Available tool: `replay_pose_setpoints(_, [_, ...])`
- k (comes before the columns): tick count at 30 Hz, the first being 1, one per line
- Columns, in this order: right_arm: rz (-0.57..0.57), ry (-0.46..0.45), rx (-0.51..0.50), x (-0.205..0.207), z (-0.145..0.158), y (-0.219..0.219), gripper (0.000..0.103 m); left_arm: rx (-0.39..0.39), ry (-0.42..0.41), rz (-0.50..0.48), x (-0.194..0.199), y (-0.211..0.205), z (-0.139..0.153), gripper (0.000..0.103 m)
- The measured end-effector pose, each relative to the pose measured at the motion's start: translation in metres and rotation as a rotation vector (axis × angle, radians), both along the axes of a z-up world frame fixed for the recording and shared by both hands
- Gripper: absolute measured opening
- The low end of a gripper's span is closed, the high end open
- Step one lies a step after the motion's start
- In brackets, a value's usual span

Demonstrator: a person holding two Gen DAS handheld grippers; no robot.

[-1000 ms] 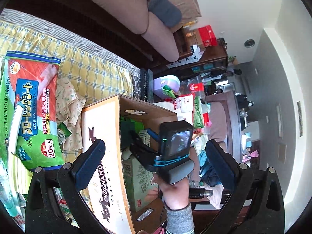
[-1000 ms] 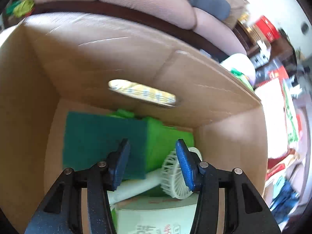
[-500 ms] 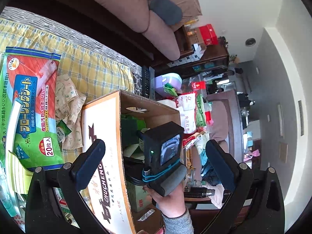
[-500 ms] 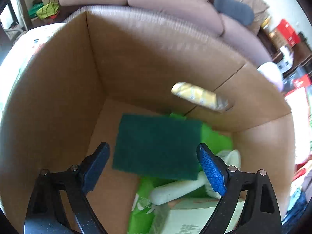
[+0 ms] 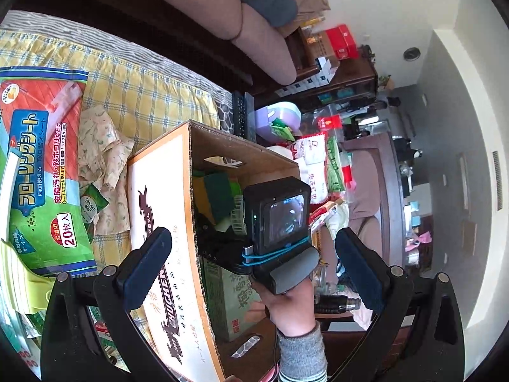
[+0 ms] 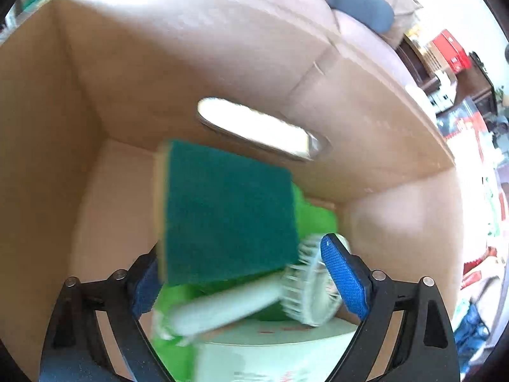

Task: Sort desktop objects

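Observation:
A cardboard box (image 5: pixel 165 222) stands on the yellow checked cloth; its inner wall (image 6: pixel 159 73) fills the right wrist view. Inside lie a green scouring sponge (image 6: pixel 229 216), a white handheld fan (image 6: pixel 254 305), a green pack and a pale carton (image 6: pixel 273 353). My right gripper (image 6: pixel 248 273) is open inside the box, its fingers to either side of the sponge's near edge; the sponge looks loose and tilted. The right gripper's camera body (image 5: pixel 276 219) shows over the box in the left wrist view. My left gripper (image 5: pixel 254 267) is open and empty, held above the box's near side.
A large pack of floor-wipe sheets (image 5: pixel 35 165) and a crumpled floral cloth (image 5: pixel 101 165) lie left of the box, with a small green Centrum packet (image 5: pixel 92 207). A sofa (image 5: pixel 222 6) stands behind. Cluttered bags and furniture (image 5: pixel 324 159) lie to the right.
My right gripper opened wide and let go of the sponge, which now lies tilted in the box. The right gripper has drawn back slightly. The left gripper stayed nearly still.

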State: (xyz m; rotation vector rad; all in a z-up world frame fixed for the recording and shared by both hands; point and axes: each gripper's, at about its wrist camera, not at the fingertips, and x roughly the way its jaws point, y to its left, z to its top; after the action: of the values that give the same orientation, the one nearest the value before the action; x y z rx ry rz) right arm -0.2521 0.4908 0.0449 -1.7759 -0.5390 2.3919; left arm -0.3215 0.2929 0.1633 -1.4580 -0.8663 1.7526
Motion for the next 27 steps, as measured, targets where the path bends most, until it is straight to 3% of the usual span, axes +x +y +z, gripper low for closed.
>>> replay_pose_setpoints(10, [0.058,-0.021,-0.065,0.016,0.015,-0.015,0.098,-0.024,-0.003,-0.009,-0.002,0.001,-0.004,0.103])
replay_pose_setpoints(14, [0.013,0.018,-0.222,0.011,0.029,-0.010,0.098,-0.023,-0.010,-0.006,-0.001,-0.001,-0.007,0.103])
replay_pose_setpoints(18, [-0.031,-0.009,-0.181,-0.002,0.018,-0.011,0.098,-0.031,-0.013,-0.015,-0.001,-0.003,-0.010,0.103])
replay_pose_setpoints(20, [-0.048,-0.008,-0.251,-0.004,0.015,-0.005,0.098,-0.035,-0.012,-0.017,-0.002,-0.003,-0.011,0.103])
replay_pose_setpoints(21, [-0.062,-0.013,-0.254,-0.005,0.011,-0.001,0.098,-0.038,-0.012,-0.016,-0.003,-0.003,-0.012,0.103])
replay_pose_setpoints(23, [-0.067,-0.050,-0.142,-0.008,-0.002,0.003,0.097,-0.038,-0.018,-0.013,-0.004,-0.003,-0.014,0.103])
replay_pose_setpoints(27, [-0.029,-0.056,-0.086,-0.008,-0.004,-0.010,0.097,-0.038,-0.024,-0.020,-0.003,-0.003,-0.018,0.103])
